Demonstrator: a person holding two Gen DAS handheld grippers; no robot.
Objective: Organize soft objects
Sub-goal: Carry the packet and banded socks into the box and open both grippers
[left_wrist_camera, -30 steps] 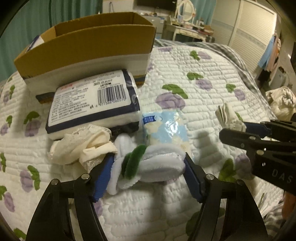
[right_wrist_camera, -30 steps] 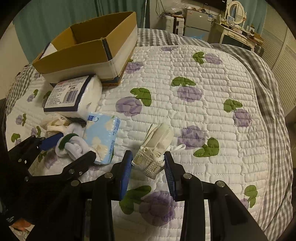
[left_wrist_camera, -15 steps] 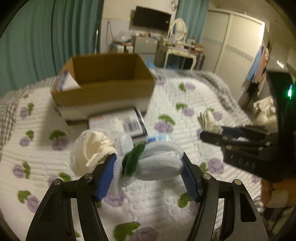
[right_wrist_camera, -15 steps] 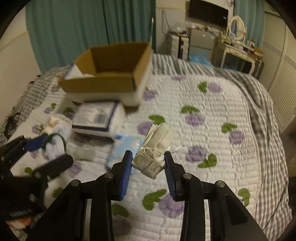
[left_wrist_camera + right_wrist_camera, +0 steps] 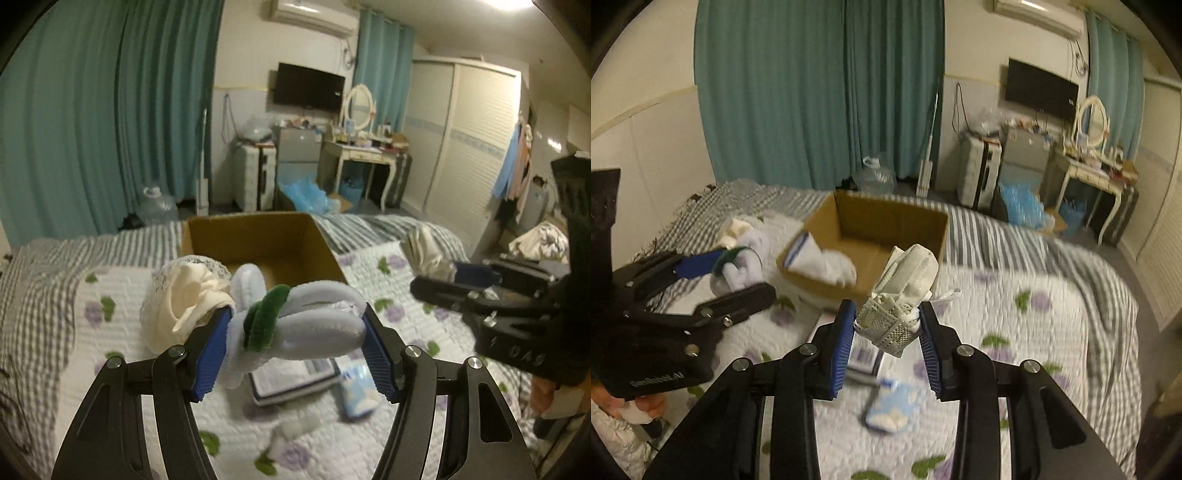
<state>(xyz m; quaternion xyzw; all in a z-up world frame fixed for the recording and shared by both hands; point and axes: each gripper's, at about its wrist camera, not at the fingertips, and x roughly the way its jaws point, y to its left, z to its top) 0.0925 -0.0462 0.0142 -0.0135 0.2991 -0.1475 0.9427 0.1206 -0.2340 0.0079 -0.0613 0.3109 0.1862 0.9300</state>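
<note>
Gripping a soft bundle each, both grippers hang above the quilted bed with the open cardboard box (image 5: 258,251) ahead. Nearest in the left wrist view, the left gripper (image 5: 295,343) has its blue pads clamped on a rolled white fleece sock with a green band (image 5: 295,321); a cream lace-edged cloth (image 5: 181,299) bulges out beside the left pad and seems caught along with it. In the right wrist view the right gripper (image 5: 888,334) is closed on a folded white mesh sock bundle (image 5: 905,291), pinched at its lower end so the rest stands up above the pads.

These are light, squashy things that give under the pads. They will not break, but I judge a loose fold could slip or unroll, and the cream cloth looks the least secure. Holding across the thickest rolled part is the safest grip.

Below, on the quilt (image 5: 1052,332), lie a flat wrapped pack with a barcode (image 5: 291,380) and a pale blue tissue packet (image 5: 890,406), both well under the held items. Beyond them, the box already holds white cloth (image 5: 827,262) at one end, leaving bare floor at the other. Its rim has no flaps standing in the way, and nothing blocks the path, though the two grippers sit near each other and should drop in turn.
</note>
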